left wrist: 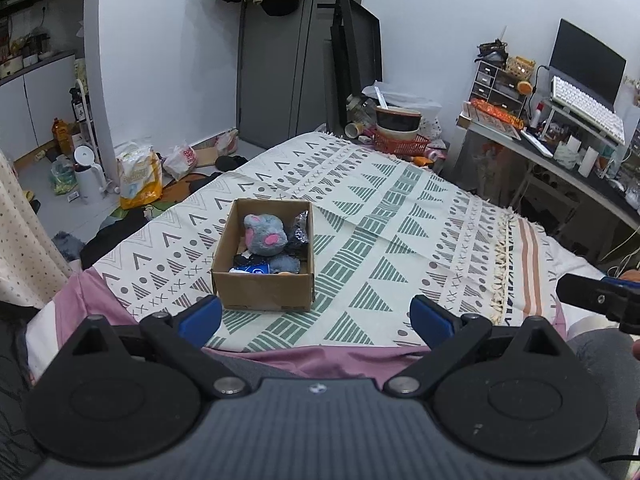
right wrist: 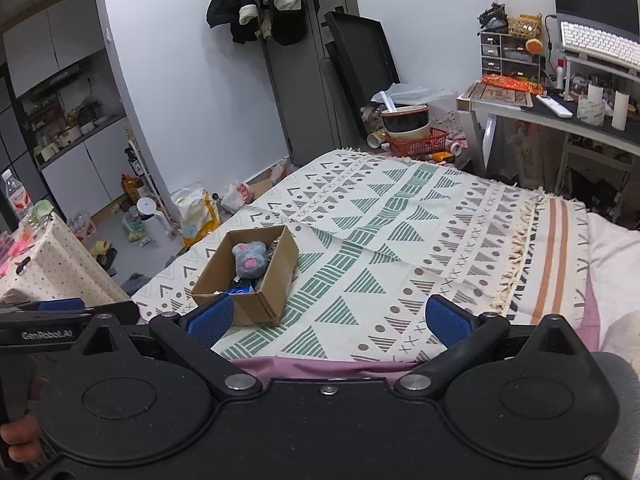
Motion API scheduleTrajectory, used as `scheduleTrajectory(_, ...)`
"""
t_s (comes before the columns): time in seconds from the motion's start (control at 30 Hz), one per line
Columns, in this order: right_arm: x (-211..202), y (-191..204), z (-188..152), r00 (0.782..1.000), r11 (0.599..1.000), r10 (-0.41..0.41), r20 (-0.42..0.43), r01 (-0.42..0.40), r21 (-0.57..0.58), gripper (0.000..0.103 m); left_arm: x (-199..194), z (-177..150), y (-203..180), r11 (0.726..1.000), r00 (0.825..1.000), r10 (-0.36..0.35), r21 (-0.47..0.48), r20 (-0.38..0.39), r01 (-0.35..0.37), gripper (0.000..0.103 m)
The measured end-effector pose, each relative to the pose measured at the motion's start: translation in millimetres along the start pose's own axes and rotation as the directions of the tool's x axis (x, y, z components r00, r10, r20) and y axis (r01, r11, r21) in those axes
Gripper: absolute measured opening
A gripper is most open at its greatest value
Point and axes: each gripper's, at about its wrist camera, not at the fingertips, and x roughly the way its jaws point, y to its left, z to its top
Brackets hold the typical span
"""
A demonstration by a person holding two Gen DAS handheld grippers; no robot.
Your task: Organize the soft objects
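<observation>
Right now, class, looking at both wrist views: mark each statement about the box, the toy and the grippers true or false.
1. The box stands on the patterned cloth. True.
2. The grey toy lies inside the box. True.
3. The left gripper grips the toy. False: it is open and empty.
4. The right gripper is shut. False: it is open.
5. The box has a closed lid. False: its top is open.

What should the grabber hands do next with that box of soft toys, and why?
Probably ease the left gripper forward toward the cardboard box. Both it and the right gripper are open and empty, held back at the near edge of the patterned blanket, and the grey plush toy lies on top in the box, easy to reach.
</observation>
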Motion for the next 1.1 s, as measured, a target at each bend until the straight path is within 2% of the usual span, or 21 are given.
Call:
scheduleTrajectory(0.3,-6.8,10.4,-8.3,1.0,0.998,0.02,-0.002,-0.02,-0.054,0.103,-8.1,-7.5,4.9,0.999,0.999,0.033,-0.002,0.002,-0.033,0.1)
scheduleTrajectory(0.6,0.3,5.5,-10.5,0.999,1.0,0.015,-0.029,-0.016,-0.02,0.103,-7.9,-11.9,0.2,0.998,0.999,0.047,0.031,-0.001,-0.047,0.1)
scheduleTrajectory(1.1,4.2,6.8,-13.6,0.999,1.0,0.006,-0.047,-0.007,-0.025,0.103,-7.0,-13.7,0.9,0.999,0.999,0.045,0.022,-0.004,-0.044,0.1)
